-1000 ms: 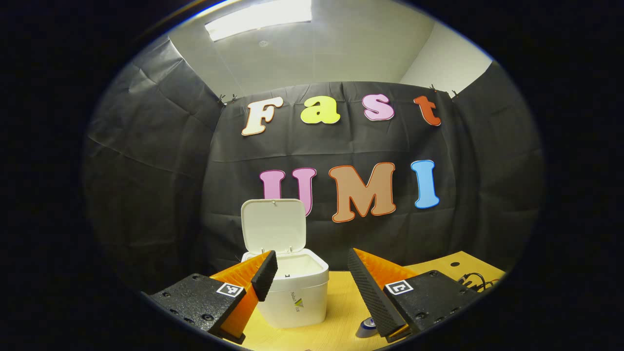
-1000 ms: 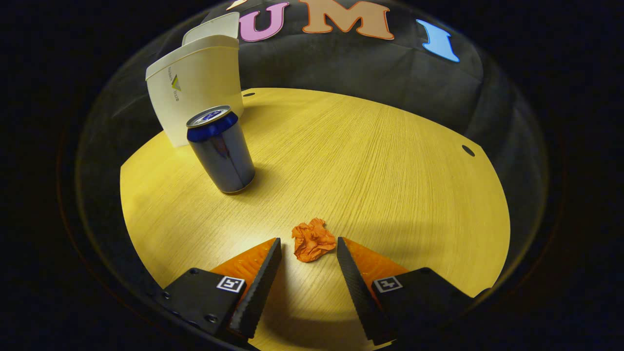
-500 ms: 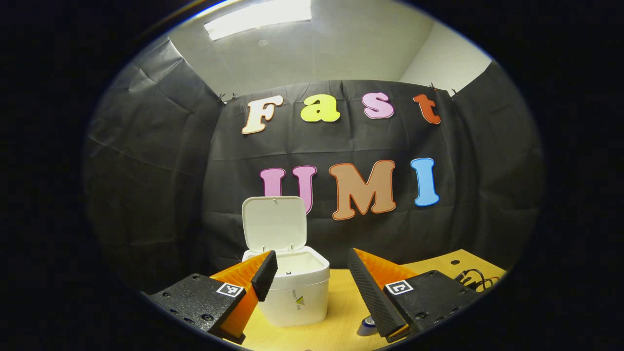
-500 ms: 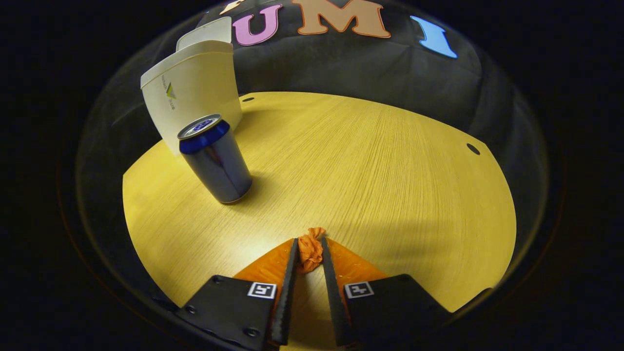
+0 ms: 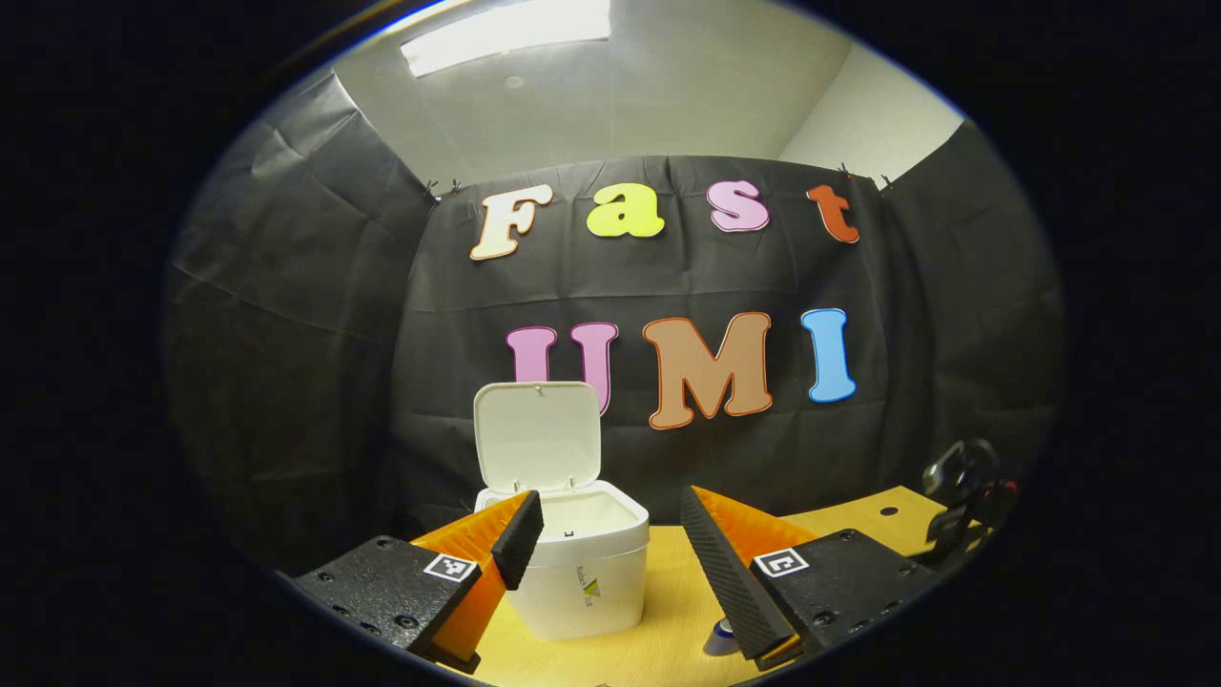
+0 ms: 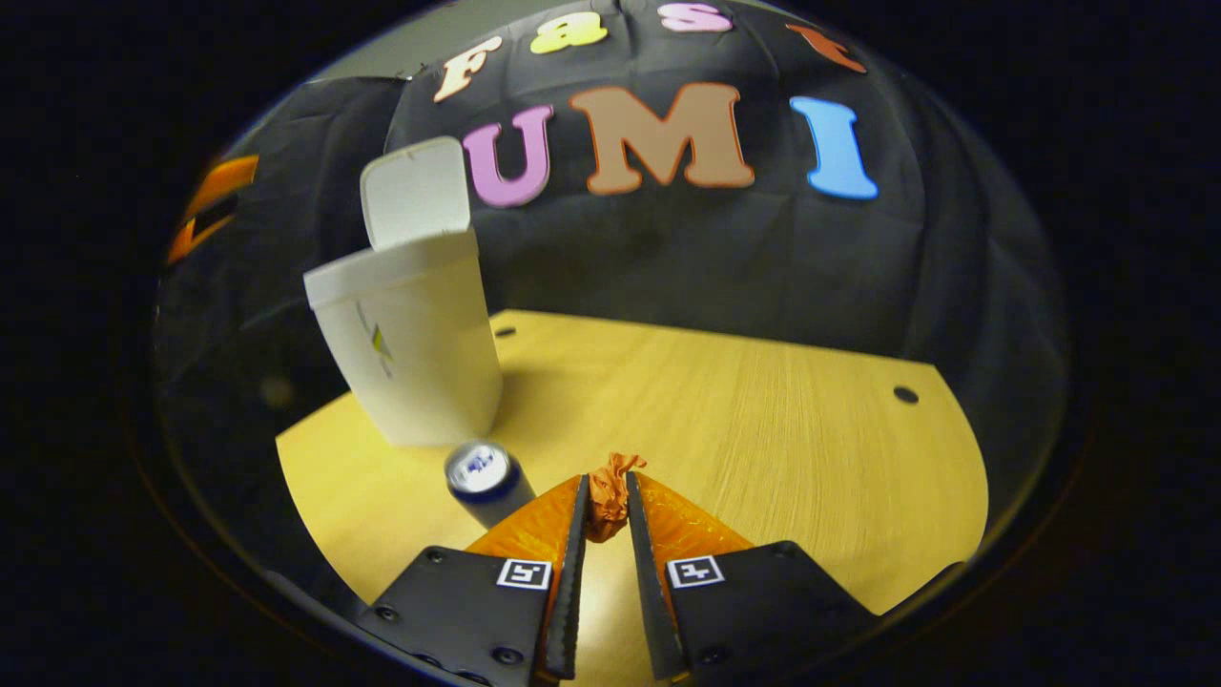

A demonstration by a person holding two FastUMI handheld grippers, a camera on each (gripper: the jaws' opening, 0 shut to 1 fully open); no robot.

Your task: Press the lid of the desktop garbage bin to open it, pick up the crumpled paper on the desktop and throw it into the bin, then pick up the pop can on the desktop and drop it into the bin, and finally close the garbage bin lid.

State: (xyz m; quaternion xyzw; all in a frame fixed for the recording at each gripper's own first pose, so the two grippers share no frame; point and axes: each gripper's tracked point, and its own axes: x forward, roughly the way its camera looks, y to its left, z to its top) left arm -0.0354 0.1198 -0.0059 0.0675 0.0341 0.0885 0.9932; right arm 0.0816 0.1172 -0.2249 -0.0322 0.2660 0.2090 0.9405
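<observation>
In the left gripper view, the left claw [image 5: 610,534] hangs released, fingers wide apart, facing the white garbage bin [image 5: 587,572] on the pale wooden tabletop [image 5: 668,611]. The lid [image 5: 537,436] stands upright. Behind it hangs the booth's black cloth wall [image 5: 315,315], with a white ceiling and a bright light panel [image 5: 506,33] above. The pop can [image 5: 720,637] peeks out by the claw's right finger.

In the right gripper view, the right claw [image 6: 604,506] is clenched on the orange crumpled paper [image 6: 609,496], raised above the tabletop [image 6: 763,420]. The pop can [image 6: 485,482] stands just in front of the bin [image 6: 410,348]. Two small dark holes mark the wood.
</observation>
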